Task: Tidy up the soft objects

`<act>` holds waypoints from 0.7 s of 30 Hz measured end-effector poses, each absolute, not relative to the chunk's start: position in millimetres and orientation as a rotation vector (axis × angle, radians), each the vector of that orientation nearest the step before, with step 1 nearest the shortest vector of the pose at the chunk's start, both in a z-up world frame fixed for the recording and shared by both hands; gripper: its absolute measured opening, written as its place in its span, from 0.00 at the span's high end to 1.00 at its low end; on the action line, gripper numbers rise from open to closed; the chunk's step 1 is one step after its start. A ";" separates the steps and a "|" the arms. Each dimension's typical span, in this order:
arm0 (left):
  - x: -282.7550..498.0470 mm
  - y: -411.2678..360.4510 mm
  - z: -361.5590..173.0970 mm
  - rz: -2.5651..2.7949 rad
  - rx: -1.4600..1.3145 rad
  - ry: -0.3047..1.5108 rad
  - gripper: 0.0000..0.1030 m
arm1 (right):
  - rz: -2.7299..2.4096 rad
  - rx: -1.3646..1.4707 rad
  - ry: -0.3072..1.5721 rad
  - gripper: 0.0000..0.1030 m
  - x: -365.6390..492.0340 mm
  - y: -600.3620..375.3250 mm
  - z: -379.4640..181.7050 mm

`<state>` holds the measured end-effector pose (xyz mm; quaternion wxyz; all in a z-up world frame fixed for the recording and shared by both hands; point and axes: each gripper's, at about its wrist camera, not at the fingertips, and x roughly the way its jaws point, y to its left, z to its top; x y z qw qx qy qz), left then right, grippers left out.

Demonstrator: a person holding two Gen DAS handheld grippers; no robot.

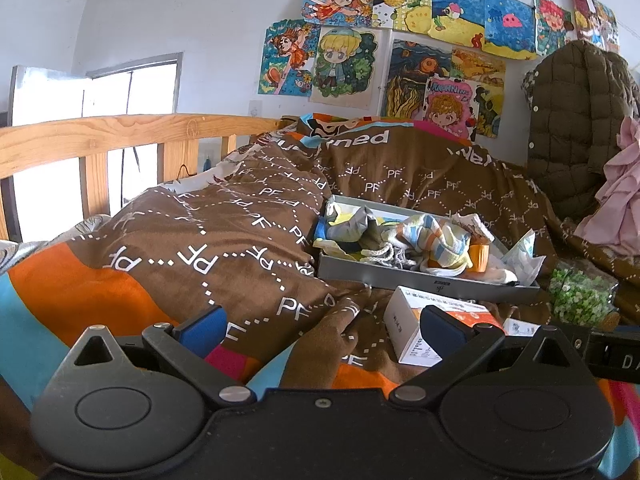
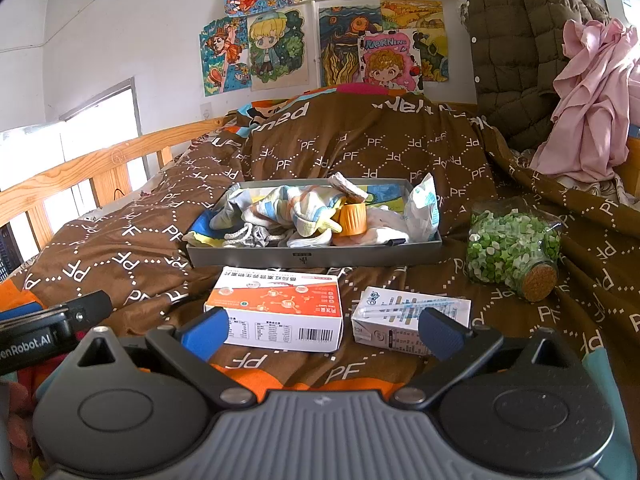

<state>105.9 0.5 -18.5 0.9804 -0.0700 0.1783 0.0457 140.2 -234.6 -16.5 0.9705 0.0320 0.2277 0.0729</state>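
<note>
A shallow grey tray (image 2: pixel 312 257) (image 1: pixel 400 278) sits on the brown patterned blanket. Inside lie soft striped cloths (image 2: pixel 292 208) (image 1: pixel 432 240), a white cord, an orange cap (image 2: pixel 353 219) and a crinkled white packet (image 2: pixel 422 208). My right gripper (image 2: pixel 324 334) is open and empty, low over the blanket in front of an orange-and-white box (image 2: pixel 280 308) and a small white carton (image 2: pixel 400 320). My left gripper (image 1: pixel 322 330) also stands open and empty, left of the same box (image 1: pixel 424 320).
A glass jar of green pieces with a cork lid (image 2: pixel 512 248) lies right of the tray. A quilted olive jacket (image 2: pixel 516 52) and a pink garment (image 2: pixel 592 96) hang at the right. A wooden bed rail (image 1: pixel 100 136) runs along the left. Drawings cover the wall.
</note>
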 end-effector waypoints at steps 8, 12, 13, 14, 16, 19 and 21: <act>102.8 -1.1 -18.5 0.084 -0.135 0.348 0.01 | 0.148 0.064 0.460 0.00 140.5 -235.0 -15.9; 102.1 -1.2 -18.1 0.073 -0.133 0.351 0.01 | 0.147 0.064 0.462 0.00 140.4 -234.8 -16.8; 102.0 -1.0 -18.1 0.069 -0.135 0.351 0.01 | 0.147 0.064 0.462 0.00 140.3 -234.7 -16.8; 102.0 -1.0 -18.2 0.063 -0.135 0.351 0.01 | 0.147 0.064 0.461 0.00 140.5 -234.8 -16.6; 102.4 -1.2 -18.2 0.059 -0.132 0.353 0.01 | 0.148 0.064 0.462 0.00 140.3 -234.5 -16.8; 103.1 -1.0 -18.8 0.056 -0.136 0.359 0.01 | 0.148 0.064 0.462 0.00 140.5 -234.7 -16.3; 103.1 -1.0 -19.1 0.058 -0.136 0.359 0.01 | 0.147 0.064 0.463 0.00 140.6 -234.7 -16.0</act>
